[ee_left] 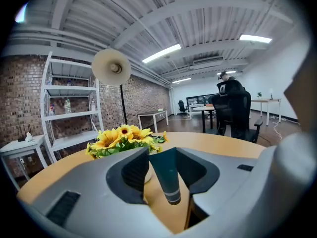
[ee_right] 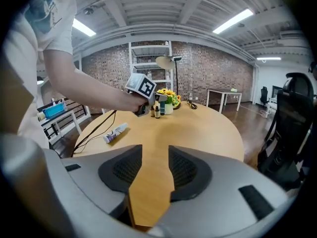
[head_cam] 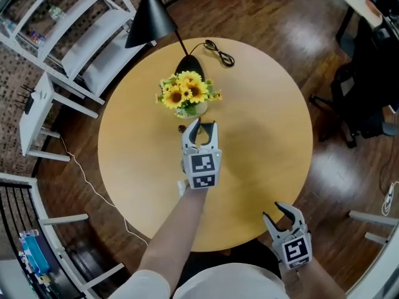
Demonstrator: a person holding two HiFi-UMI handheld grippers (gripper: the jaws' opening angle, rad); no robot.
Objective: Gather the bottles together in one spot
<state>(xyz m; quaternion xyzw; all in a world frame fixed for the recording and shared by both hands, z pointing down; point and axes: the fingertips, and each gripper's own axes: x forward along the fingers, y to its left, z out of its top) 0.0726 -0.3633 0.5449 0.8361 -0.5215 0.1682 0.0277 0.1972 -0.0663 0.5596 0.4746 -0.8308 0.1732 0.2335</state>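
Left tongs (head_cam: 204, 127) apparently gripping teal tube (ee_left: 166, 176); right tongs (ee_right: 155, 152) part-open, empty.

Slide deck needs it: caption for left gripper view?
Left tongs hold a teal tube, cap toward camera, sunflowers behind.

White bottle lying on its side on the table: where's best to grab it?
Probably mid-body, from above, squeezing across its width. The white plastic bottle lies flat on the round wooden table, so its two long rounded sides are free.

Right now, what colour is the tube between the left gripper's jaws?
The tube is dark teal, with a silver band low down; it shows best in the left gripper view.
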